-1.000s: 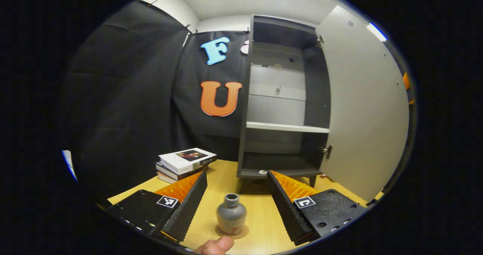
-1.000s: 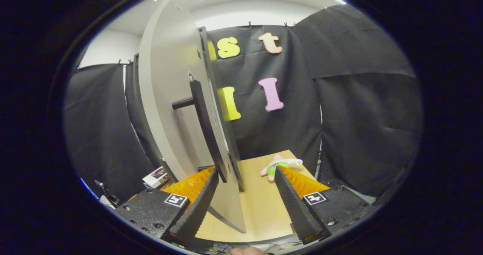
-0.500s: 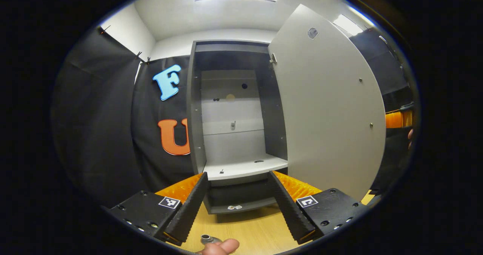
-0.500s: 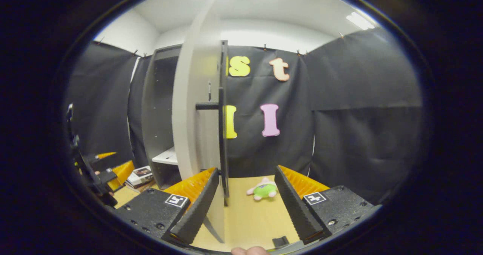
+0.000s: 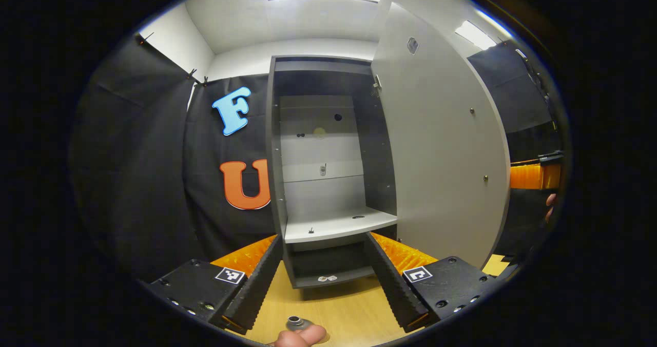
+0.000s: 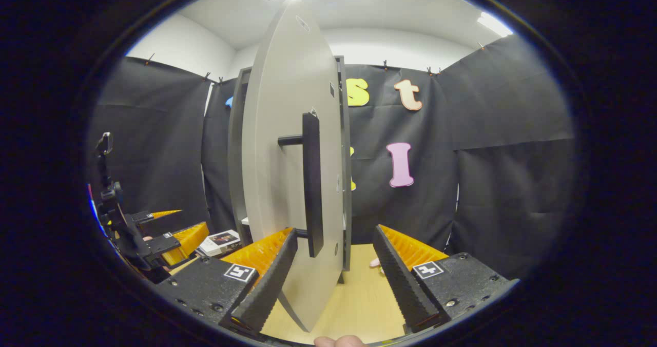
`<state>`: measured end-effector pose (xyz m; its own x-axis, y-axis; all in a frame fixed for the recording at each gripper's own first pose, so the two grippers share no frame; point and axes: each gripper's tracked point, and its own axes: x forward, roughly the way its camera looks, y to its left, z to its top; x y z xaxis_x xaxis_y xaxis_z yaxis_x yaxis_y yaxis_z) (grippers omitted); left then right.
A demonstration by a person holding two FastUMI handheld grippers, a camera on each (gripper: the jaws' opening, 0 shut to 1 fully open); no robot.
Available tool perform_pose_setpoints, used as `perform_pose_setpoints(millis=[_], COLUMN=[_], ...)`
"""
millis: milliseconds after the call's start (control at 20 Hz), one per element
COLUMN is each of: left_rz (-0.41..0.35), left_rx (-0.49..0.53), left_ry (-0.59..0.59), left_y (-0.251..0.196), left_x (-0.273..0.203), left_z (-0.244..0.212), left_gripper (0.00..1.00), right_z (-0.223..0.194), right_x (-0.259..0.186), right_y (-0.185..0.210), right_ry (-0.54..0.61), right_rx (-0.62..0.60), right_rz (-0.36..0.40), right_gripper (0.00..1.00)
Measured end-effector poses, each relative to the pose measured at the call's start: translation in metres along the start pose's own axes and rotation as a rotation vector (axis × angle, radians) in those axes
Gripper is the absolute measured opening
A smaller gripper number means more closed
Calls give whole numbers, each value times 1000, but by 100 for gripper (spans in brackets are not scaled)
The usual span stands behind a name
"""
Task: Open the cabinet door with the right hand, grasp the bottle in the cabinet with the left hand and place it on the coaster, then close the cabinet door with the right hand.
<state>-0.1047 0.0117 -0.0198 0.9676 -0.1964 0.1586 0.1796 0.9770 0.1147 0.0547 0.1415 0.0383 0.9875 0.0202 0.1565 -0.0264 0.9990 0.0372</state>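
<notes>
The grey bottle [image 5: 295, 320] shows just its top at the lower edge of the left gripper view, on the wooden table [image 5: 349, 311] below my left gripper [image 5: 324, 280], which is open and holds nothing. A thumb [image 5: 303, 335] hides the coaster. The cabinet [image 5: 328, 182] stands with its door [image 5: 441, 152] swung out to the right. In the right gripper view the door [image 6: 277, 182] is near edge-on, and its black bar handle [image 6: 311, 182] hangs just above the gap of my open right gripper [image 6: 333, 280]. The fingers [image 6: 269, 277] are apart from the handle.
A stack of books [image 6: 220, 240] lies on the table left of the cabinet. The left gripper [image 6: 154, 242] and the hand holding it show at the far left of the right gripper view. A soft toy [image 6: 377, 262] peeks out behind the door's edge.
My left gripper has let the bottle go on the coaster and pulled back and up, so the bottle dropped to the view's edge. My right gripper came closer to the door handle.
</notes>
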Motion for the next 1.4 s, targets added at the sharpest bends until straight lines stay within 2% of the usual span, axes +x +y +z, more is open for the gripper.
perform_pose_setpoints(millis=[150, 200, 250, 650, 700, 800, 850, 900, 1100, 1300, 1400], left_rz=[59, 83, 106, 268, 289, 326, 350, 372, 488, 599, 649], left_rx=[14, 13, 6, -106, -116, -133, -134, -135, -174, -203, -225], left_ry=[39, 58, 69, 120, 128, 149, 161, 174, 217, 257, 261], left_y=[31, 42, 52, 107, 113, 123, 130, 138, 170, 198, 213], left_x=[-15, -17, -20, -31, -35, -45, -51, -57, -83, -111, -123], left_z=[-17, -22, -26, -42, -45, -54, -60, -66, -83, -98, -100], left_gripper=[96, 100, 96, 96, 96, 96, 96, 96, 96, 97, 96], right_z=[-2, -4, -6, -11, -11, -17, -23, -24, -23, -23, -22], right_x=[9, 13, 17, 50, 56, 69, 76, 85, 120, 163, 183], right_y=[24, 32, 40, 93, 100, 113, 115, 125, 161, 189, 199], right_ry=[2, 5, 9, 15, 18, 43, 62, 67, 72, 69, 62], right_rx=[8, 3, -6, -6, -9, -21, -28, -16, 5, -28, -26], right_rz=[47, 67, 88, 245, 268, 294, 301, 335, 448, 478, 465], right_gripper=[96, 96, 96, 97, 91, 92, 100, 97, 100, 100, 100])
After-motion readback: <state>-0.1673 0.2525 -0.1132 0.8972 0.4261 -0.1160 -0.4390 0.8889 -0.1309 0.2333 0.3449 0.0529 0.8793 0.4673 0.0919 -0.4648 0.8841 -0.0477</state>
